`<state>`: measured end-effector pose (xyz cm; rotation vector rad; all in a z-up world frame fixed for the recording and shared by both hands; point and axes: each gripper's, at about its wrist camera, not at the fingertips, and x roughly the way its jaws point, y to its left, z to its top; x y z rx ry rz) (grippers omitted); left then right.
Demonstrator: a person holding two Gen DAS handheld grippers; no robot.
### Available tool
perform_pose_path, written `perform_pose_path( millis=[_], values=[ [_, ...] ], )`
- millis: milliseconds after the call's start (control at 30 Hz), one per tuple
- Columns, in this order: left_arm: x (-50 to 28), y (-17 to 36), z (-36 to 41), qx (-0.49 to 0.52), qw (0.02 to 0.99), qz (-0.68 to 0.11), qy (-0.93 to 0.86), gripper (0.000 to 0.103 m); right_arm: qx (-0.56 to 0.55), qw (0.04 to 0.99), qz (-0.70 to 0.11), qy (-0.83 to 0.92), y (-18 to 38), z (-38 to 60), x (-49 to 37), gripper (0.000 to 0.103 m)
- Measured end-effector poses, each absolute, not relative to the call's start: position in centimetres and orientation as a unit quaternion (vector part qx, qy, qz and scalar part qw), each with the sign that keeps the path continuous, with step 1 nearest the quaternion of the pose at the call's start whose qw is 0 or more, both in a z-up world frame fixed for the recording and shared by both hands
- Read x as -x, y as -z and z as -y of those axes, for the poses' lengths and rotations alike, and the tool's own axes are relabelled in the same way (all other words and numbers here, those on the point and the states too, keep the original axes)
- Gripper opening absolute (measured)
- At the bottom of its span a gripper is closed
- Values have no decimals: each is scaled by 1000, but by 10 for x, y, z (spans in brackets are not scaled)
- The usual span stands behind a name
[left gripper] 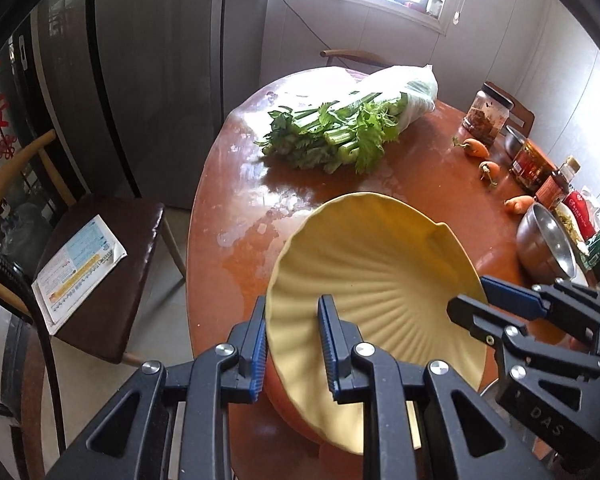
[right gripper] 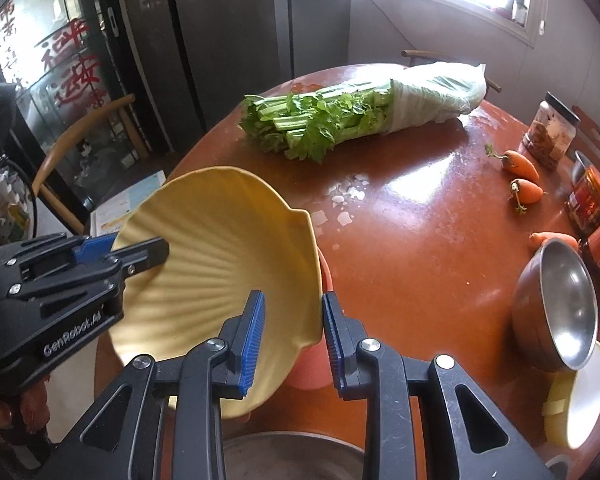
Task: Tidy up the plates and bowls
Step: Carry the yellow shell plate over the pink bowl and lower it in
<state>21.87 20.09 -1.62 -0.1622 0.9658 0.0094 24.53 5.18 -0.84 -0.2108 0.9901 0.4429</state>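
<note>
white dish [right gripper: 588, 396] (right wrist only), booklet [left gripper: 76, 264]

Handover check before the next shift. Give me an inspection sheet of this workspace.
Surface: round brown table, glossy, with pale scraps near the middle.
Job's things: yellow plate, tilted, held at two rim points; steel bowl; white plate at the near edge.
Clutter: celery in a bag, carrots, jars.
Grippers: left hand-held gripper shut on the yellow plate's rim; right hand-held gripper shut on the opposite rim.
Cables: one wire down the wall under the window.
Surroundings: chair with a leaflet on its seat; fridge.
</note>
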Motion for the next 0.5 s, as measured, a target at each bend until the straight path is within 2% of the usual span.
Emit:
perform_pose_path(
  millis=[500],
  values=[
    [-215,19,-201,65,883,-466,-10,23,121,854,-460,-209,17,-65,-251,30]
  ],
)
